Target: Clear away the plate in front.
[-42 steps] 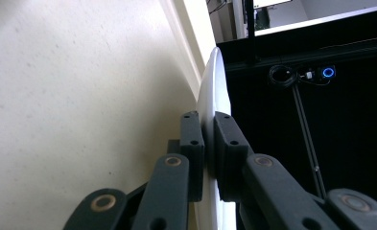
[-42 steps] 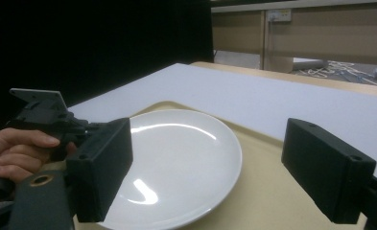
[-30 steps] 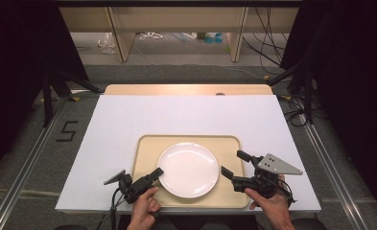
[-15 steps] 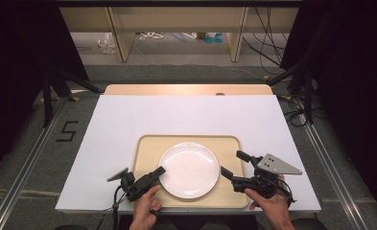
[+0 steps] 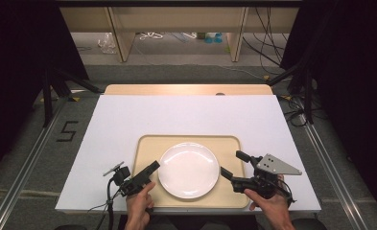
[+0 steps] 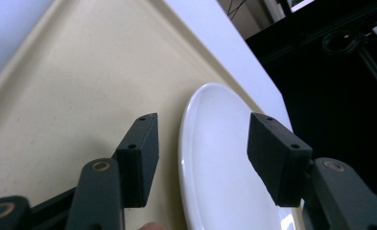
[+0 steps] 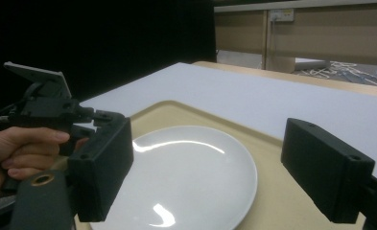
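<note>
A plain white, glossy plate [image 5: 188, 169] is shown on a pale beige tray [image 5: 188, 141], unpatterned throughout. The tray is set on a white sheet [image 5: 186, 115], beyond which, at 12 o'clock, a light wooden table [image 5: 186, 89] edge is seen. The left gripper [image 5: 150, 168] at 8 o'clock and the right gripper [image 5: 233, 165] at 4 o'clock are matte black; brass-coloured rivets are seen on their jaws, and the right one is topped by a grey plate. The floor [image 5: 28, 143] is grey, marked with a black "5" [image 5: 67, 131].

Left hand-held gripper [image 5: 150, 168], jaws just opening and apart, sits near left; right hand-held gripper [image 5: 234, 165] gapes, near right.
</note>
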`<action>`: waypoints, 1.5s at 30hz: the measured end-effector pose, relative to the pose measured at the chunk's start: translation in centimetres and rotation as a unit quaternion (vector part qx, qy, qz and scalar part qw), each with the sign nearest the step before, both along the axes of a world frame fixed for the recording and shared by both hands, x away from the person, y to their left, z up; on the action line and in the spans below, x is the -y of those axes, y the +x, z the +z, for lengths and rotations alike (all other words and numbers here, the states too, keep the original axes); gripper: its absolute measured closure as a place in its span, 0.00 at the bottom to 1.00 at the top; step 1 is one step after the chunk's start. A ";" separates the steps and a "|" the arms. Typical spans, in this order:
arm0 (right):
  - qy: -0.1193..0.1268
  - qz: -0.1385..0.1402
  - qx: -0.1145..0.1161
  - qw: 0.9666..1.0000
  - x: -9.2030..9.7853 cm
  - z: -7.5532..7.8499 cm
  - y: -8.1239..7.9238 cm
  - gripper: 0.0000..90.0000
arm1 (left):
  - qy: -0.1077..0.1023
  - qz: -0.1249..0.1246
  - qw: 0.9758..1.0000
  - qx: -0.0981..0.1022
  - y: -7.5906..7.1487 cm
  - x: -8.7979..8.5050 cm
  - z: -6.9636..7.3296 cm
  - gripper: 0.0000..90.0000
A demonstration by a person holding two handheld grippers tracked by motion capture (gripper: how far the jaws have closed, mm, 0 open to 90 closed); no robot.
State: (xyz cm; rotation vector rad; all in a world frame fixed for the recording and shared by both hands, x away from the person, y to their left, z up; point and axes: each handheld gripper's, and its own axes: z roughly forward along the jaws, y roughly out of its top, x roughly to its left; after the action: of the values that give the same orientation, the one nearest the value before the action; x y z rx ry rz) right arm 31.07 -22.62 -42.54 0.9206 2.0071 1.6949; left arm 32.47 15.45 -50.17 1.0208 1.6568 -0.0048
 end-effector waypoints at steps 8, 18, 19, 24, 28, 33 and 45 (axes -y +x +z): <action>-0.008 -0.003 -0.004 1.000 0.1 0.0 0.0 0.22 | 0.033 -0.050 0.997 0.050 0.3 0.3 1.1 0.41; -0.006 -0.003 -0.005 1.000 0.1 0.1 -0.1 0.22 | 0.105 -0.097 0.984 0.104 0.0 0.3 2.4 0.25; -0.007 -0.004 -0.012 1.000 0.1 0.1 -0.1 0.22 | 0.108 -0.095 0.984 0.107 -0.1 0.3 2.6 0.25; -0.004 -0.001 -0.010 1.000 0.0 0.0 -0.1 0.22 | 0.122 -0.120 0.976 0.134 -0.1 0.1 3.2 0.19; -0.006 -0.001 -0.005 1.000 0.1 0.0 0.0 0.22 | 0.127 -0.124 0.973 0.149 -0.3 -0.3 3.5 0.18; -0.007 -0.005 -0.007 1.000 0.1 0.0 -0.1 0.22 | 0.159 -0.145 0.963 0.163 -0.4 0.1 3.9 0.17; -0.008 -0.001 -0.012 1.000 0.1 0.0 0.0 0.21 | 0.220 -0.182 0.934 0.215 -1.3 1.1 4.8 0.09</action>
State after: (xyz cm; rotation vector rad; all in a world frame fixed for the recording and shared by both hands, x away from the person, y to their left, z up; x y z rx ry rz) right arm 31.03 -22.75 -42.54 0.9414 2.0305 1.6718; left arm 31.15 14.37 -45.36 1.5364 1.0696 0.3354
